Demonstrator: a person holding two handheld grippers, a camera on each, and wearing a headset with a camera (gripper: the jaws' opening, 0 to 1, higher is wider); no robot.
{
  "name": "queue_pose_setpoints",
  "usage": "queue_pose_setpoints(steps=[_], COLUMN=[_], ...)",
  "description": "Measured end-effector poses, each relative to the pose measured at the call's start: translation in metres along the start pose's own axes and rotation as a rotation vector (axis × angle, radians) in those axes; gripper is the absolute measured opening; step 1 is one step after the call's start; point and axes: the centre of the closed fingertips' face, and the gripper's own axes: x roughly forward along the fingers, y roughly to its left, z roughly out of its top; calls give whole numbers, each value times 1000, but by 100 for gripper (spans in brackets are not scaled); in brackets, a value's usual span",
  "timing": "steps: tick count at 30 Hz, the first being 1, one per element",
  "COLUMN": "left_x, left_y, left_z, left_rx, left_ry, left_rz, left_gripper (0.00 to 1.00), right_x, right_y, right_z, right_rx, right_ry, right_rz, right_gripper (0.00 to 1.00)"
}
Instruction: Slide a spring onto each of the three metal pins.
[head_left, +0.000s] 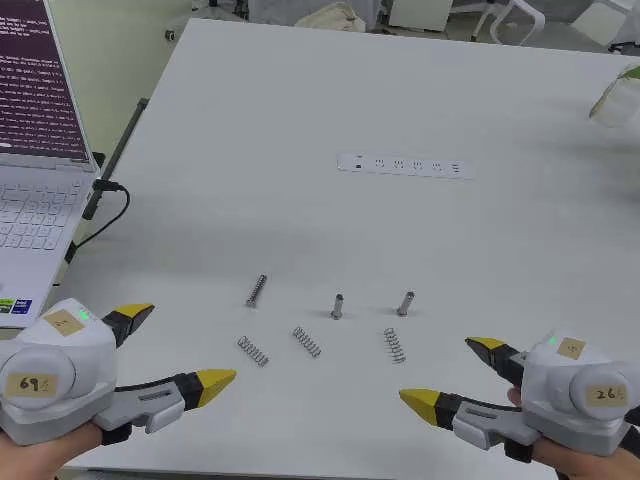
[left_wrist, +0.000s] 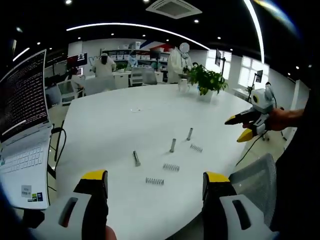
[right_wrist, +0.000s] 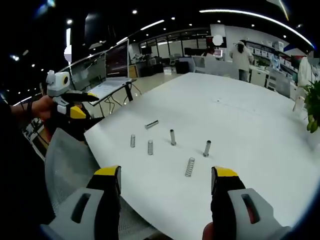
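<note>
– Grippers?
– The left gripper (head_left: 185, 345) and right gripper (head_left: 442, 370) are both spread wide and empty, over the white desk's (head_left: 300, 100) near edge.
– Springs?
– Three small steel coil springs (head_left: 253, 350) (head_left: 307, 341) (head_left: 394, 345) lie loose just before three short metal pins (head_left: 257, 290) (head_left: 338, 306) (head_left: 405, 303).

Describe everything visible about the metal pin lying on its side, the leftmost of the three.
The lying pin is a slim grey metal rod with no spring on it. It rests flat on the white table at a diagonal, to the left of the upright middle pin and just beyond the leftmost loose spring, apart from both. Only the table touches it. Its fine surface detail is too small to tell.
</note>
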Motion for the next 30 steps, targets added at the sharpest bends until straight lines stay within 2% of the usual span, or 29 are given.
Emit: queue_pose_setpoints(steps=[16,30], left_x=[1,0], left_y=[0,1], left_z=[5,2], left_rx=[6,0], left_ry=[-4,-3], left_rz=[-3,-1], left_gripper=[73,73], right_x=[2,-1], right_y=[2,0], right_z=[3,0], right_rx=[-7,1], right_ry=[1,-2], right_rz=[4,-3], right_gripper=[73,74])
